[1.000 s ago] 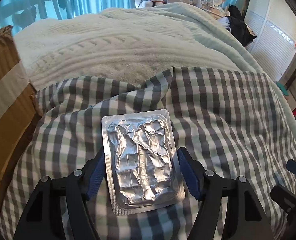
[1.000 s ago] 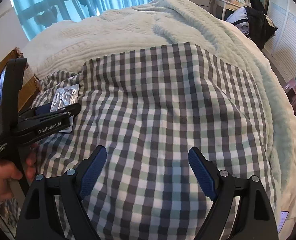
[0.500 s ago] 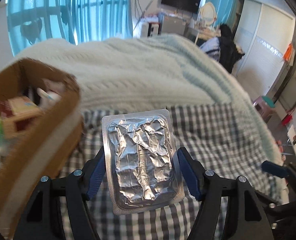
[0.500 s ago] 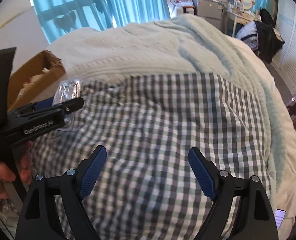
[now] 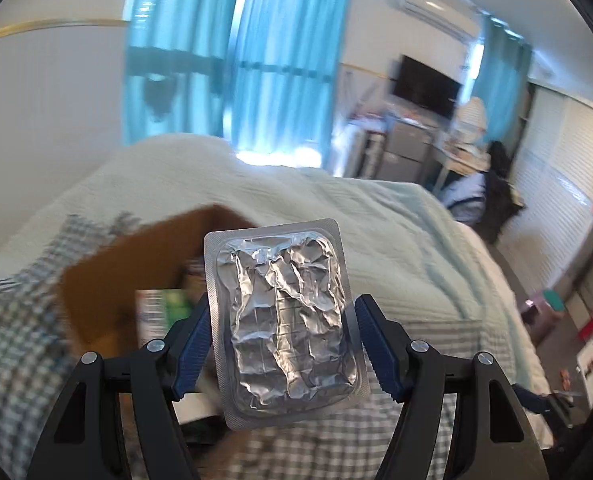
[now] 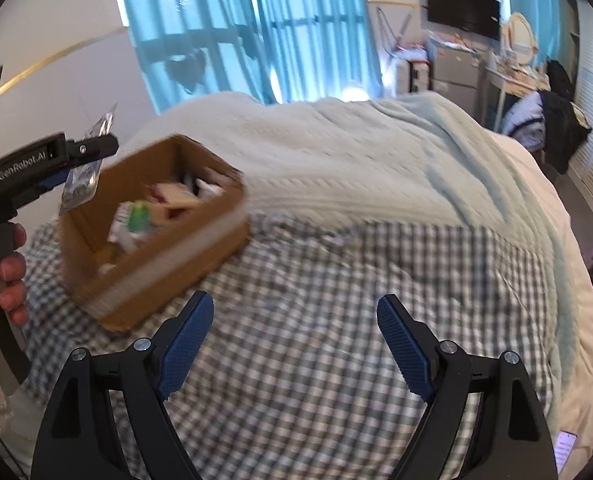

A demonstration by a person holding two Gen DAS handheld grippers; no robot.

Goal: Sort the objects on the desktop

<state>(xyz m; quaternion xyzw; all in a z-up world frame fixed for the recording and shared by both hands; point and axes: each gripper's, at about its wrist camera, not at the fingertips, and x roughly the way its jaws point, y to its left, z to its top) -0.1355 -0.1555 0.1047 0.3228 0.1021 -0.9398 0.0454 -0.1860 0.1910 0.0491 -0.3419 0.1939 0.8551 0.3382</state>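
A silver foil blister pack (image 5: 286, 320) stands upright between the blue pads of my left gripper (image 5: 282, 340), which is shut on its long edges. It hangs in the air over an open cardboard box (image 5: 108, 276) with several small items inside. From the right wrist view, the left gripper (image 6: 76, 160) holds the blister pack (image 6: 82, 184) above the near-left corner of the cardboard box (image 6: 200, 248). My right gripper (image 6: 292, 344) is open, nothing between its fingers, above the checked cloth (image 6: 336, 320).
The box sits on a bed, half on the checked cloth and half against a pale green knitted blanket (image 6: 356, 152). A person's hand (image 6: 10, 280) grips the left tool's handle. Blue curtains, a wall screen and cluttered furniture lie beyond the bed.
Both grippers rose from the checked cloth. The left one lifted the blister pack off the cloth and carried it left, over the cardboard box. The right stayed open throughout.
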